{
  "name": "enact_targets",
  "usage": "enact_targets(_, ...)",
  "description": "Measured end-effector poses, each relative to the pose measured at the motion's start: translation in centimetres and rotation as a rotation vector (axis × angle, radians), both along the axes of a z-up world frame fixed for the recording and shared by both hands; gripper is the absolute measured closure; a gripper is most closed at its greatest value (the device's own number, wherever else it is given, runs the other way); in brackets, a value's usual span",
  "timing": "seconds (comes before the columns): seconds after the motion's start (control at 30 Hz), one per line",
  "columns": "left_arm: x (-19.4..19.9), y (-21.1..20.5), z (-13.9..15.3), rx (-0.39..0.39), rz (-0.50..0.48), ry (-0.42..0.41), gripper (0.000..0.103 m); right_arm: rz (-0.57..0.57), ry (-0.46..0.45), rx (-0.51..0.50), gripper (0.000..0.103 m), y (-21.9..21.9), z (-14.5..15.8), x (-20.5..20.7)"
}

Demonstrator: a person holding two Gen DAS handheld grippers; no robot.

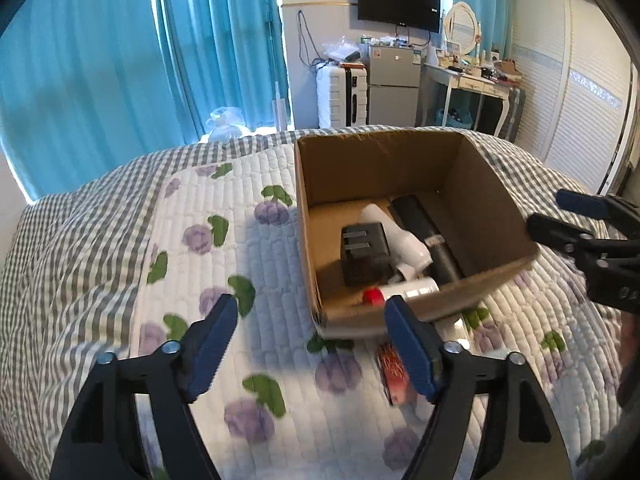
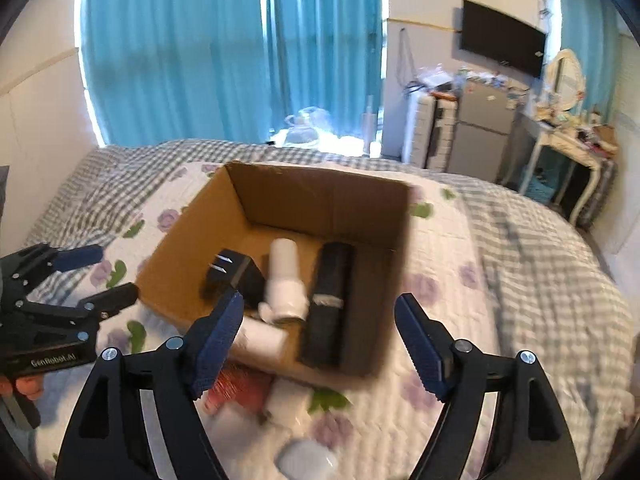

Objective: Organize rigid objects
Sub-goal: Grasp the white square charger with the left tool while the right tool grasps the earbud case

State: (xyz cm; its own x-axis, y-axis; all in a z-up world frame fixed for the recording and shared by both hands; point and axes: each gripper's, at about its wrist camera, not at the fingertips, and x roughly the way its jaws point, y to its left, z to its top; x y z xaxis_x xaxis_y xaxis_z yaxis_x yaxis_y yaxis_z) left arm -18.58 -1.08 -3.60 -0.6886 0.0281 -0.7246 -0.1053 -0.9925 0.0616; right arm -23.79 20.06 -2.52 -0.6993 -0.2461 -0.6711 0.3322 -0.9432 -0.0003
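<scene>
Both grippers empty. My left gripper (image 1: 310,344) has its jaws apart with nothing between them; my right gripper (image 2: 320,344) likewise stands wide with no object touching its pads. No earlier view to compare, so I note the states only.

The open brown cardboard box (image 1: 492,200) sits on the quilted floral bedspread (image 1: 208,272), far of both grippers. Inside it: a black plug adapter with two metal prongs (image 1: 364,254) at the left, a white plastic bottle (image 1: 396,236) in the middle, a long black matte cylinder (image 1: 424,236) at the right, and a white tube with a red cap (image 1: 404,290) lying along the near wall.

Still outside the box, on the bedspread just near of its near wall: a red patterned packet (image 1: 394,372), partly hidden behind my left gripper's right finger. In the right wrist view the same red item (image 2: 236,390) is blurred, with a white object (image 2: 292,396) beside it on its right and a pale grey rounded object (image 2: 306,460) nearer still. I cannot identify those two.

Judgement: the red packet is the likely next pick. It lies below and slightly right of my left gripper, and below and left of my right gripper. Its long axis appears to run near-to-far, so jaws closing left-to-right would span its short side. Both grippers seem about equally close; I cannot tell which is nearer.
</scene>
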Motion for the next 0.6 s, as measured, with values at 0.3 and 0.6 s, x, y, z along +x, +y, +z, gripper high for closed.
enact_targets(0.3,4.0,2.3,-1.8,-0.014,0.003,-0.031,0.009,-0.061,-0.014,0.062,0.011,2.6,-1.0,6.3)
enact_targets(0.6,5.4,5.0,-6.7,0.003,0.022,-0.090,0.009,-0.090,-0.128,0.160,0.009,3.0,-8.3,7.7)
